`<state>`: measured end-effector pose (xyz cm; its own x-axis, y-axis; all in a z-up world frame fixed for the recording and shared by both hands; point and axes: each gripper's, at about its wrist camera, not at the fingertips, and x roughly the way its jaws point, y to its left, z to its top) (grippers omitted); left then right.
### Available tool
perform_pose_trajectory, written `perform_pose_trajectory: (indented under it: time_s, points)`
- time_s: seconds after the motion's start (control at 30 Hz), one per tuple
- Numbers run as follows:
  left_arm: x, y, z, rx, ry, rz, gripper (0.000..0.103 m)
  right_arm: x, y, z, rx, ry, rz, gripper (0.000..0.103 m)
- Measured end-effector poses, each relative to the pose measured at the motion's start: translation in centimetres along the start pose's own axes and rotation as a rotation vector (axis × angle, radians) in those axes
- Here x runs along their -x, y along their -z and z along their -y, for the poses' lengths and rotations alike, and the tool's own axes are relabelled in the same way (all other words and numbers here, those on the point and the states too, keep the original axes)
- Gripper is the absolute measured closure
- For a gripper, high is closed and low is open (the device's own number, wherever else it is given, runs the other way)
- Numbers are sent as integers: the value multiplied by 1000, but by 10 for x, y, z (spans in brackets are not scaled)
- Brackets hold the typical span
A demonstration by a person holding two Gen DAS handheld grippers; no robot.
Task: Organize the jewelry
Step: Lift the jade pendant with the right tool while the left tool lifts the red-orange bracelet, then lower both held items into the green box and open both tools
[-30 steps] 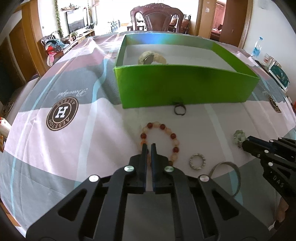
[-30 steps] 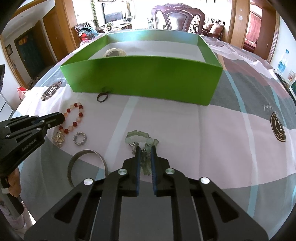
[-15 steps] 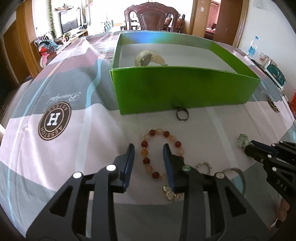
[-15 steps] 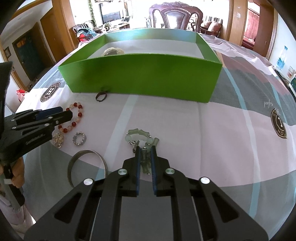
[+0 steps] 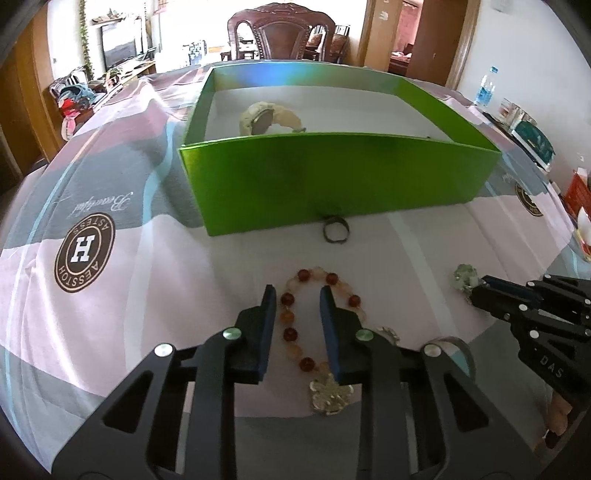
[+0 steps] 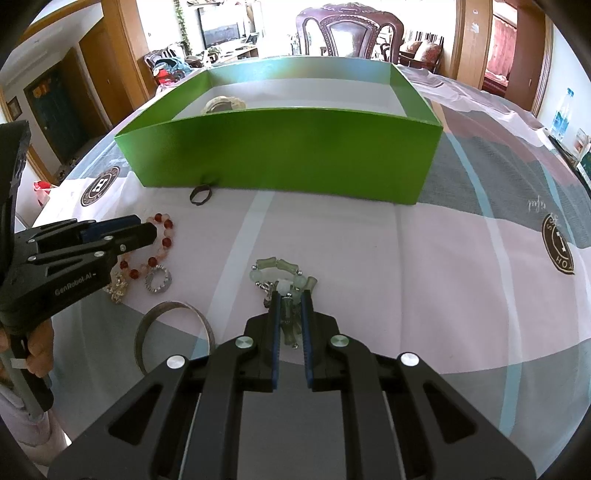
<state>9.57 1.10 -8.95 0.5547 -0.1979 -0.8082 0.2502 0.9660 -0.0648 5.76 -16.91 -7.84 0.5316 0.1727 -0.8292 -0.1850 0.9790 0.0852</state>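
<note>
A red and pale bead bracelet (image 5: pixel 295 334) lies on the tablecloth, its left side between the fingers of my open left gripper (image 5: pixel 296 291). A gold brooch (image 5: pixel 330 396) lies at its near end. My right gripper (image 6: pixel 290 293) is shut on a green jade bracelet (image 6: pixel 280 271) resting on the cloth; it shows at the right of the left wrist view (image 5: pixel 463 275). The green box (image 5: pixel 332 177) stands beyond, with a cream watch (image 5: pixel 264 118) inside. A dark ring (image 5: pixel 334 232) lies at the box front.
A small sparkly ring (image 6: pixel 159 280) and a silver bangle (image 6: pixel 173 332) lie left of the right gripper. The left gripper (image 6: pixel 129 236) shows at the left of the right wrist view. A carved chair (image 5: pixel 282 31) stands behind the table.
My left gripper has opened and come down around the left side of the red bead bracelet. My right gripper stays shut on the jade bracelet.
</note>
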Motion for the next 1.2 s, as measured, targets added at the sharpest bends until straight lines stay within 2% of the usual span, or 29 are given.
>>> perform_pose_trajectory:
  time_s: [0.2, 0.33, 0.5, 0.83, 0.93, 1.2]
  points:
    - [0, 2, 7, -32, -42, 2, 77, -1, -2, -2, 6, 6, 4, 91]
    - [0, 2, 6, -23, -48, -1, 95, -1, -2, -1, 10, -11, 1, 94]
    - [5, 2, 1, 5, -56, -2, 95, 5, -2, -5, 21, -26, 12, 95]
    - [51, -10, 3, 4, -40, 93, 95, 37, -17, -10, 38, -7, 101, 95]
    - [68, -21, 6, -5, -23, 132, 95, 49, -28, -11, 51, 7, 138, 95]
    - [102, -67, 7, -22, -37, 224, 95, 76, -70, -10, 60, 15, 274, 95]
